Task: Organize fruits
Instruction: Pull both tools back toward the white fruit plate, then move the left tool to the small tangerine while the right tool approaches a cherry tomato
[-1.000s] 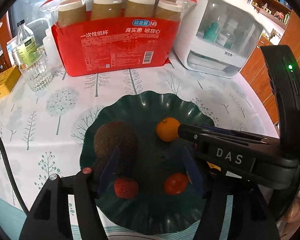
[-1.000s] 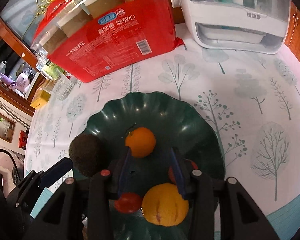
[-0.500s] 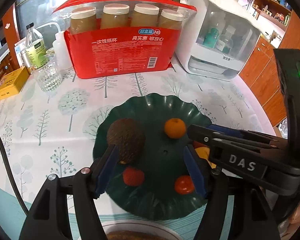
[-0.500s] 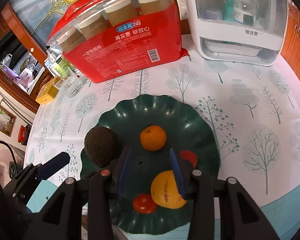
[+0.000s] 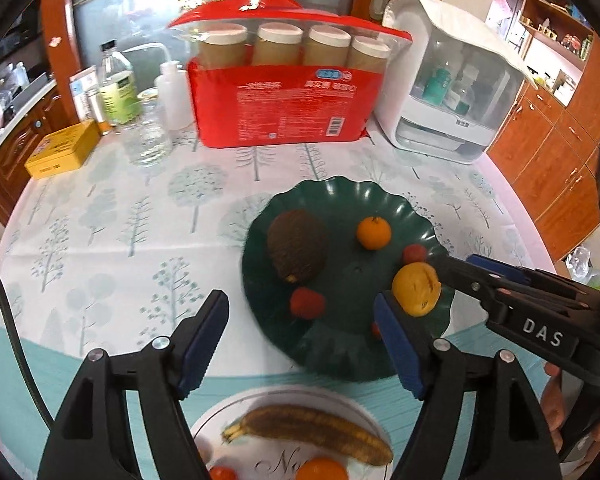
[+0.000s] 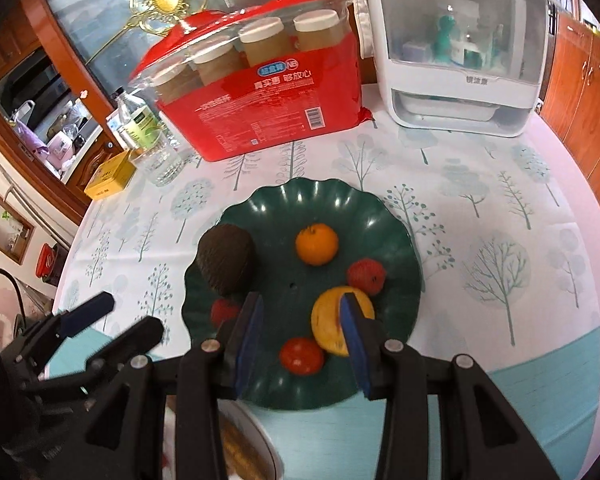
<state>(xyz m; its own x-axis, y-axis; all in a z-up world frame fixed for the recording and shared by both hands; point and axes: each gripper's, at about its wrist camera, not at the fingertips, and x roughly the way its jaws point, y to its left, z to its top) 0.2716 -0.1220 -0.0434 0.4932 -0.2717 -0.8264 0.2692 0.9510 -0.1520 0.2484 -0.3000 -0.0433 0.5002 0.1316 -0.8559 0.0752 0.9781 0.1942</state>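
Observation:
A dark green scalloped plate (image 5: pixel 340 200) (image 6: pixel 320 200) holds a brown avocado (image 5: pixel 297 245) (image 6: pixel 226 258), a small orange (image 5: pixel 373 233) (image 6: pixel 316 243), a yellow fruit (image 5: pixel 416 289) (image 6: pixel 332 326), a strawberry (image 5: pixel 307 303) (image 6: pixel 223 310) and red tomatoes (image 6: pixel 301 355) (image 6: pixel 366 275). A white plate (image 5: pixel 300 400) at the near edge holds a brown-spotted banana (image 5: pixel 312 428) and an orange (image 5: pixel 320 470). My left gripper (image 5: pixel 300 338) is open and empty above the green plate's near rim. My right gripper (image 6: pixel 300 334) is open and empty over the near tomato.
A red pack of paper cups (image 5: pixel 284 92) and a white dispenser box (image 5: pixel 452 88) stand at the back. A glass (image 5: pixel 146 140), bottles (image 5: pixel 118 88) and a yellow tin (image 5: pixel 62 154) sit at the back left. The table edge runs along the right.
Both grippers have pulled back and up from the green plate. The white plate with the banana has come into view below the left gripper.

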